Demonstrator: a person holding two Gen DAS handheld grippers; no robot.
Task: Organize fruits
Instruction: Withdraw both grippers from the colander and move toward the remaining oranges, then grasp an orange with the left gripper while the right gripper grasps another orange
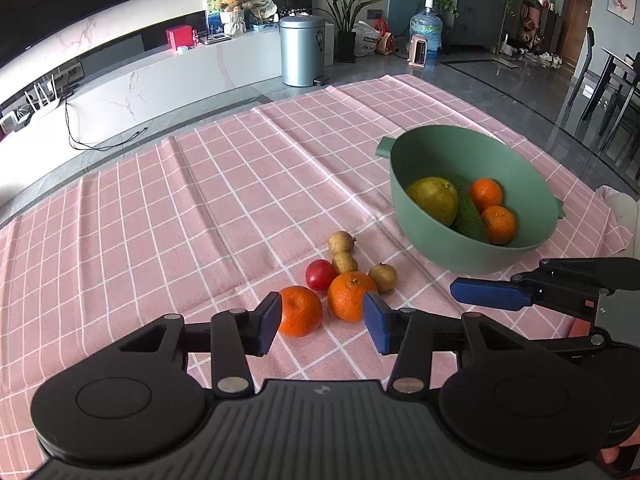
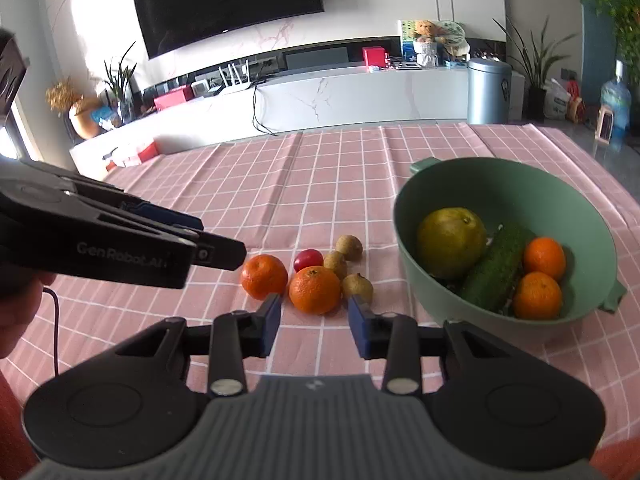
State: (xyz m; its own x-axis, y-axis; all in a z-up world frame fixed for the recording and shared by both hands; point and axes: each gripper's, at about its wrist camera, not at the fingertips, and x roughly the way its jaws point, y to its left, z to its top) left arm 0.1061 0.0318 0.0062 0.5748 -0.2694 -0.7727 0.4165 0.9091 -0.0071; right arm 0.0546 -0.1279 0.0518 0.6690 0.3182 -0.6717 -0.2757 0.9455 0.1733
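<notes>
On the pink checked cloth lie two oranges [image 1: 300, 311] [image 1: 349, 295], a small red tomato [image 1: 319, 274] and three small brown fruits [image 1: 341, 242]. My left gripper [image 1: 322, 320] is open just short of the two oranges, and its left pad [image 1: 269, 326] overlaps the nearer one. My right gripper [image 2: 315, 318] is open with an orange [image 2: 315, 290] just ahead of its tips and nothing pressed between them. A green bowl [image 2: 416, 184] on the right holds a yellow-green round fruit [image 2: 451, 242], a cucumber [image 2: 494, 268] and two oranges [image 2: 537, 295].
The right gripper's blue fingers [image 1: 492, 294] reach in at the left wrist view's right edge. The left gripper [image 2: 216, 250] shows at the left of the right wrist view. Beyond the table stand a white TV console [image 2: 320, 96] and a metal bin [image 1: 303, 51].
</notes>
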